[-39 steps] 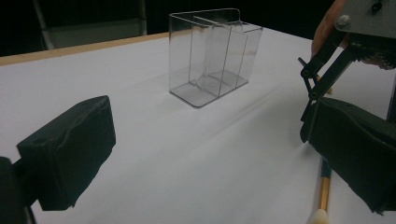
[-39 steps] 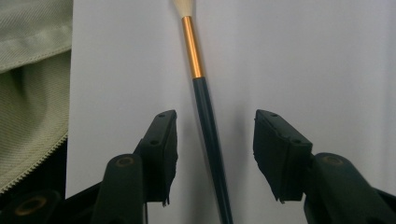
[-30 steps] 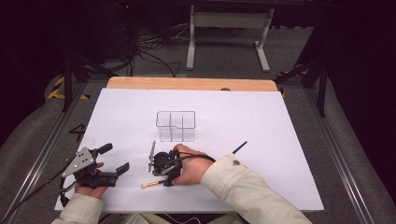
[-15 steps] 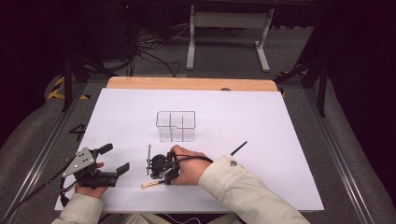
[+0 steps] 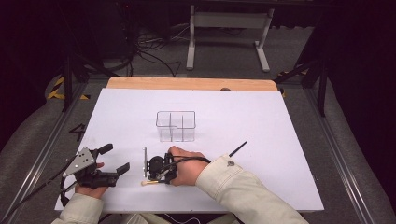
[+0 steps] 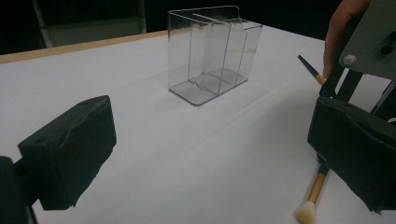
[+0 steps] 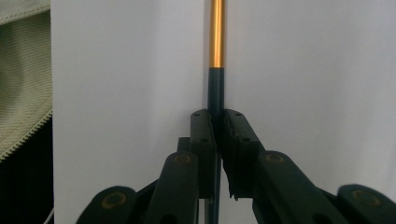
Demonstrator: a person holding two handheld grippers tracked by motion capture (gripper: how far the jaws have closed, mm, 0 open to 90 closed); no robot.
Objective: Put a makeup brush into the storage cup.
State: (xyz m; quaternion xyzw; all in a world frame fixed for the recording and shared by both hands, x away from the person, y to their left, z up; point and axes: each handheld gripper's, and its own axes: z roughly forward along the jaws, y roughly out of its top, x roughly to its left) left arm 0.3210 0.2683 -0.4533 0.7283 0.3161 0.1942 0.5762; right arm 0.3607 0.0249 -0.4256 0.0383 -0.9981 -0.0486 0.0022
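Right gripper view showed the right gripper (image 7: 216, 126) pinching a thin makeup brush (image 7: 216, 70) with a dark handle and a shiny gold band. It lay flat on the white table (image 5: 280, 121), near the clear box (image 5: 175, 126). The left gripper (image 5: 112, 158) was spread wide, holding nothing.

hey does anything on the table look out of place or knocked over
Nothing stands out. The clear organizer stands upright and empty on the white table. One makeup brush is pinched in the right gripper; another brush lies flat nearby.
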